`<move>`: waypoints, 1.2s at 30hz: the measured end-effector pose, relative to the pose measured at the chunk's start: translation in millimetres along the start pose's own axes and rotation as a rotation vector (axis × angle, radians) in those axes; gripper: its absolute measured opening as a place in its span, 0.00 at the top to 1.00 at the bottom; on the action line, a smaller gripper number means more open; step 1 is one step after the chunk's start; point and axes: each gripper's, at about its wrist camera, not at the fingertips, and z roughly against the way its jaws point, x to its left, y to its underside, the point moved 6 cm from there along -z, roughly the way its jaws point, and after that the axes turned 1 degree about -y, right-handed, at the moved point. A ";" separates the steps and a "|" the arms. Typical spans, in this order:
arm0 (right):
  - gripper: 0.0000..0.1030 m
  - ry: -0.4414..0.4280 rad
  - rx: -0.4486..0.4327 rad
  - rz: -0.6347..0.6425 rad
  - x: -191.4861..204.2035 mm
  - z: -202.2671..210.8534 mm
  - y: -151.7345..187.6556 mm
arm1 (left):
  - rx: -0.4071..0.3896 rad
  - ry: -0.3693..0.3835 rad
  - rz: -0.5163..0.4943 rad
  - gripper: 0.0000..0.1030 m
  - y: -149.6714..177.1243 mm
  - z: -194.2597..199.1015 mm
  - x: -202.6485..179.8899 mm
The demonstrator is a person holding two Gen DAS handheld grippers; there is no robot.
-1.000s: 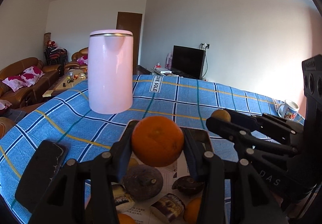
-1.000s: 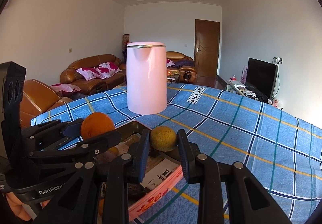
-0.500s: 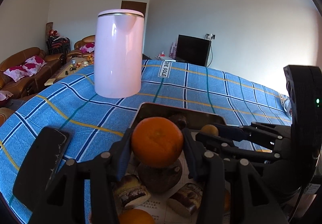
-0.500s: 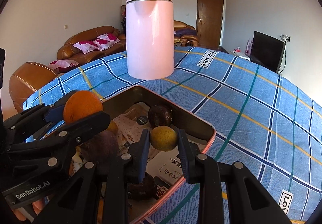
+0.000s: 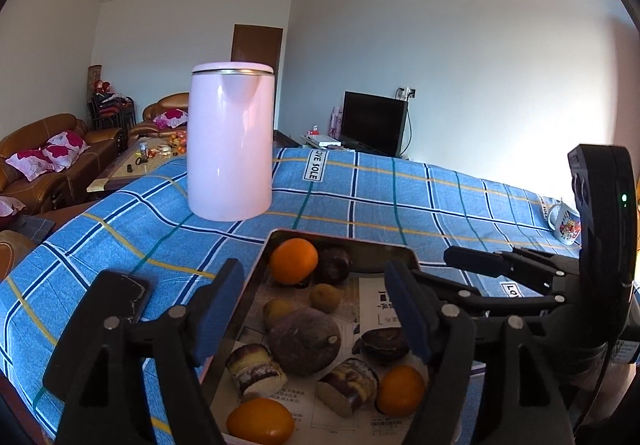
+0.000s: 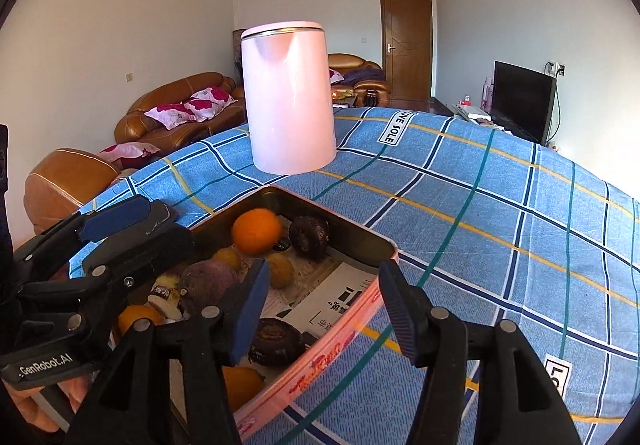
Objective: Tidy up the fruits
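Left gripper (image 5: 312, 309): jaws spread wide, nothing between them, blue pads hanging over the near half of the tin tray (image 5: 340, 239). Right gripper (image 6: 320, 307): jaws likewise spread and empty, poised over the tray's near right rim (image 6: 352, 315); in the left wrist view its dark fingers (image 5: 500, 263) reach in from the tray's right side.

Tray sits on the blue plaid cloth (image 5: 380, 197), lined with printed paper (image 5: 376, 305). Nearest the cameras in the tray: an orange at the front edge (image 5: 260, 423), a second orange (image 5: 400, 389) to its right, and two brown-and-cream cut pieces (image 5: 256, 367) between and beside them; what they are cannot be told. Mid-tray: a large purplish round fruit (image 5: 304, 339), a dark wrinkled one (image 5: 384, 339) toward the tray's right, and two small yellowish fruits (image 5: 325, 297) just behind. At the tray's far end: a large orange (image 5: 293, 260) resting in the far left corner, touching or nearly touching a dark round fruit (image 5: 334, 265) to its right. The same pair shows in the right wrist view, orange (image 6: 256, 231) beside dark fruit (image 6: 309, 231).

Left of the tray, on the cloth: a black phone (image 5: 116, 297), lying flat. Beyond the tray's far left corner: a pink kettle (image 5: 230, 143), upright. Far right of the tray, near the cloth's edge: a printed mug (image 5: 566, 221).
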 end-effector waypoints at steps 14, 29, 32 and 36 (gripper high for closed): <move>0.29 0.098 -0.161 -0.085 -34.6 83.0 11.2 | -0.050 0.041 -0.050 0.12 -3.5 20.5 -37.1; 0.26 0.142 -0.220 -0.092 -45.6 119.7 17.6 | -0.057 0.066 -0.085 0.07 -3.2 29.7 -62.6; 0.26 0.144 -0.227 -0.098 -47.1 124.6 19.8 | -0.056 0.069 -0.089 0.07 -2.8 30.5 -65.0; 0.26 0.150 -0.234 -0.107 -49.9 129.3 23.0 | -0.062 0.071 -0.094 0.04 -3.8 33.2 -68.2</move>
